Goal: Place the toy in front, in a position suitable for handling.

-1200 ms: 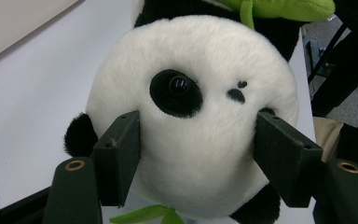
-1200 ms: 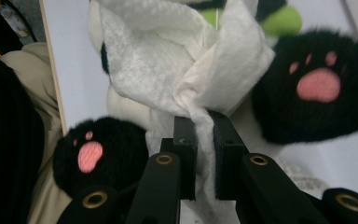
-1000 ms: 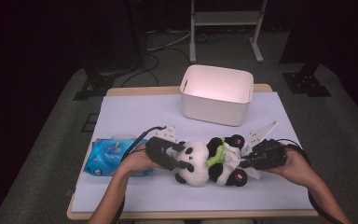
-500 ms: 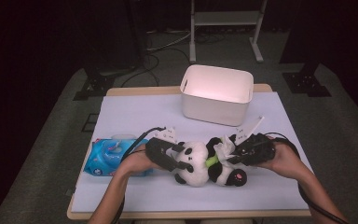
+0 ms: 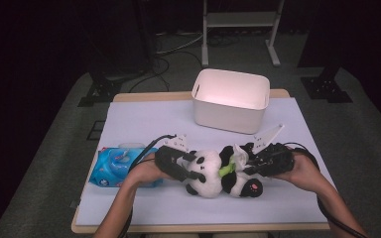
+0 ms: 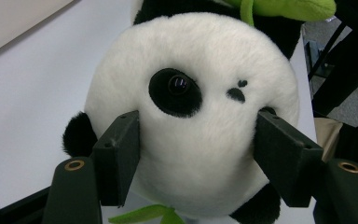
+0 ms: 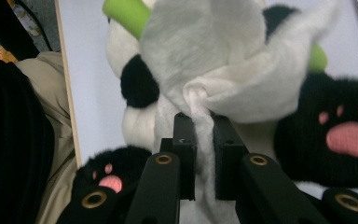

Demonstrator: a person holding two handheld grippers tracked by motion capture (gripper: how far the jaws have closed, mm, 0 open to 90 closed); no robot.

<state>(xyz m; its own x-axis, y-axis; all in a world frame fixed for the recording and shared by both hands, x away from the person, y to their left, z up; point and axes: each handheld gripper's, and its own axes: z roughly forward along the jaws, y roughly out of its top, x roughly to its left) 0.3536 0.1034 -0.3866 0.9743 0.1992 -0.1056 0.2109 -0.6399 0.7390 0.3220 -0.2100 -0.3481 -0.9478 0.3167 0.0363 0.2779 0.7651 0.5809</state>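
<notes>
Near the front edge of the tabletop (image 5: 144, 208), a plush panda (image 5: 223, 173) lies on its back between the two hands, head toward the left gripper (image 5: 178, 166) and feet toward the right gripper (image 5: 260, 161). Left gripper view: the fingers (image 6: 119, 154) press into either side of the round white head, gripping it just below the eye patch; the hold sits on a soft, curved surface, so a pull along the body could let the head squeeze forward out of the pads. Right gripper view: the fingers (image 7: 186, 149) are almost closed on a thin fold of white fabric (image 7: 223, 74) gathered at the toy's belly, between the two black paws with pink pads. This pinch takes little material; if the hands draw apart, the fold could slide free, or the seam could be strained if the cloth is stitched to the body. A green plush stalk (image 5: 226, 168) crosses the torso and could snag the garment as it is worked. Just left of the left hand, a blue wipes pack (image 5: 114, 166) lies flat on the tabletop, near enough that the forearm could nudge it. Farther back, a white bin (image 5: 230, 106) stands open and well apart from the toy; any lift toward it by these two soft holds alone risks a drop.
</notes>
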